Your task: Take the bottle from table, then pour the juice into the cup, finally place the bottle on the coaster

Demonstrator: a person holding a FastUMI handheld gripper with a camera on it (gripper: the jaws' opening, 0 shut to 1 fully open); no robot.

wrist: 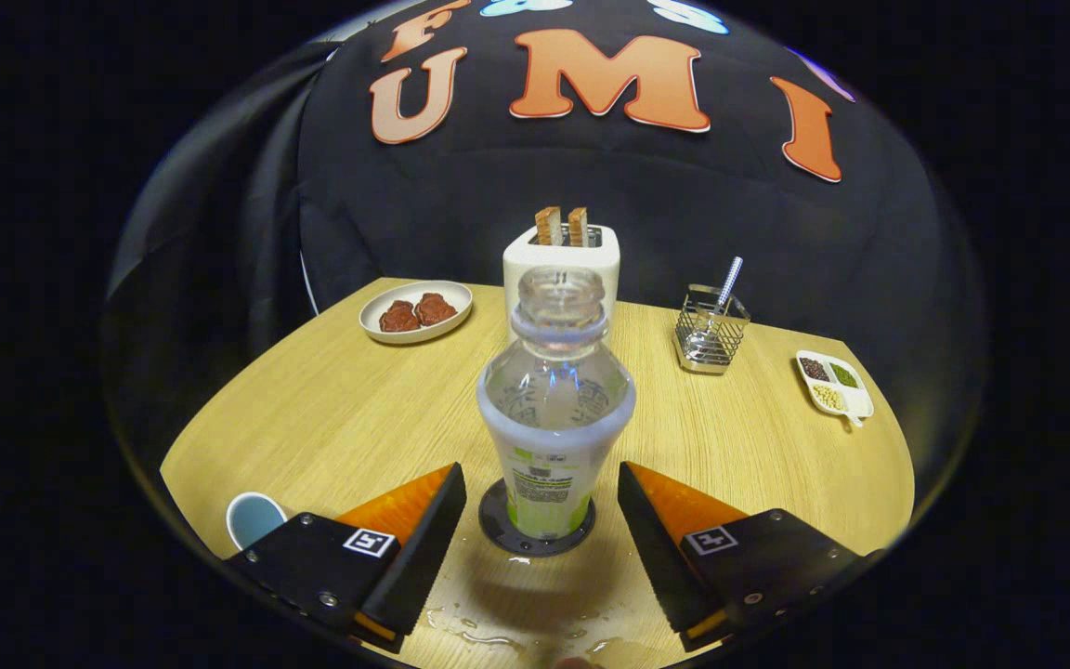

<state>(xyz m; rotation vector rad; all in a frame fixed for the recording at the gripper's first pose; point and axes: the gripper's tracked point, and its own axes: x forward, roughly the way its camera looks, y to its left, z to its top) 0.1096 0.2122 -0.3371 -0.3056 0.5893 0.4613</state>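
Tool [541, 520] is released, bottle [554, 409] upright on coaster [498, 530] between the fingers, untouched. Back straight out; don't clip it.

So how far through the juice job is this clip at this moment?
Nearly finished, it seems. The bottle stands upright and uncapped on the dark coaster, between the open tongs, whose fingers are clear of it on both sides. Spilled drops on the table near the fingers suggest pouring took place, though the cup's contents can't be seen. What's left looks like just pulling the tongs away.
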